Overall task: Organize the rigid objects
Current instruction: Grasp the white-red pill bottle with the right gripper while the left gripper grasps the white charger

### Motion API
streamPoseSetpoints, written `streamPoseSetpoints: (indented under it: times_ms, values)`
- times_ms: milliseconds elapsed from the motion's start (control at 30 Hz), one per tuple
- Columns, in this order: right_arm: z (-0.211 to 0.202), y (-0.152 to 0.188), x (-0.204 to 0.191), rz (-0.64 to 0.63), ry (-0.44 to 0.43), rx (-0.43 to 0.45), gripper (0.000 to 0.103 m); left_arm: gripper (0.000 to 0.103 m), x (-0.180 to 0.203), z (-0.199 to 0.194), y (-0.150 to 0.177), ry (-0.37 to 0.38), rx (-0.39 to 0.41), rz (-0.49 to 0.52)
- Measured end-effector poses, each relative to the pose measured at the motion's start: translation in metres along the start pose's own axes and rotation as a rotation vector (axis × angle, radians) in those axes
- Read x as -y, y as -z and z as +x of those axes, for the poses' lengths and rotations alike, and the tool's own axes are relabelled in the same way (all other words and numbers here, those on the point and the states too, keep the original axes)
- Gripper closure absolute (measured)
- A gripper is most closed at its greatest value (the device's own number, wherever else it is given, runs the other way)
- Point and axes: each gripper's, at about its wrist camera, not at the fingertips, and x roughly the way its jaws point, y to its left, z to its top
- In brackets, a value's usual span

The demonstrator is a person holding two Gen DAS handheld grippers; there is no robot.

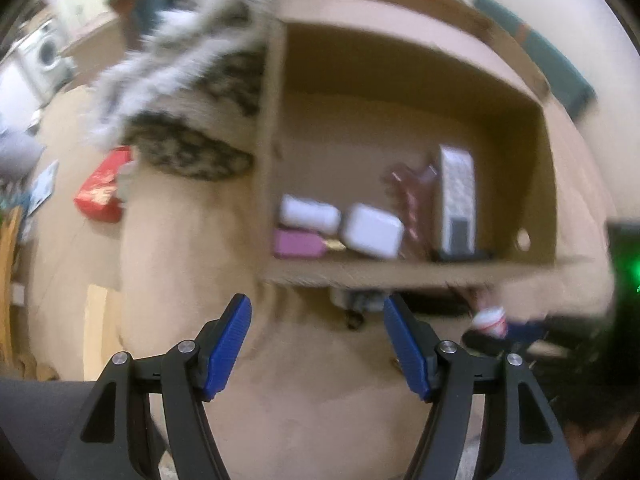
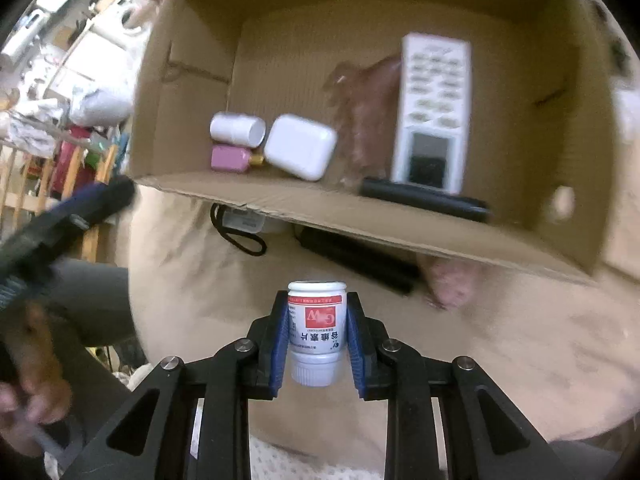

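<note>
In our right gripper (image 2: 317,330) we have a small white pill bottle (image 2: 317,332) clenched between the blue pads (image 2: 279,344), one pad on each side of its body. Its long axis runs along the fingers: the ribbed cap points back at six o'clock toward the wrist, the flat base points to twelve o'clock, and its red and white label reads upside down to us. Beyond it at twelve o'clock lies the open cardboard box (image 2: 280,204) on a beige cover (image 2: 500,340), holding a white cylinder (image 2: 237,129), a pink bottle (image 2: 231,159), a white case (image 2: 301,147), a white remote (image 2: 434,112) and a black bar (image 2: 424,199). Only this view shows a black stick (image 2: 360,258) and a corded white item (image 2: 243,221) tucked just under the box's near edge. Our left gripper (image 1: 317,346) is released, jaws wide with nothing between them. From there the bottle (image 1: 491,320) sits at four o'clock, blurred, and only that view shows a red packet (image 1: 102,192) at nine o'clock and a fluffy grey throw (image 1: 176,68) at eleven.
</note>
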Motion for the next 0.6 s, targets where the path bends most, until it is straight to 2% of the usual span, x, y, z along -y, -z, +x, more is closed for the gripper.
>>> streamPoseSetpoints:
  times_ms: [133,267,433,533,567,600]
  values:
    - [-0.012,0.005,0.015,0.044,-0.006,0.051,0.075,0.037,0.017,0.023,0.007,0.018,-0.065,0.04]
    - [-0.006,0.003,0.032,0.099,-0.02,0.051,0.075,0.037,0.03,0.042,0.006,-0.029,-0.081,0.085]
    - [-0.014,-0.004,0.044,0.111,-0.023,0.075,0.075,0.037,0.034,0.065,0.003,-0.005,-0.12,0.028]
    - [-0.01,-0.004,0.041,0.105,-0.024,0.067,0.075,0.037,0.037,0.071,0.0,-0.024,-0.092,0.021]
    - [-0.016,-0.001,0.044,0.102,-0.021,0.067,0.075,0.038,0.038,0.072,-0.001,-0.028,-0.085,0.024]
    - [-0.017,-0.002,0.043,0.097,-0.018,0.069,0.075,0.053,0.038,0.072,-0.002,-0.029,-0.08,0.025]
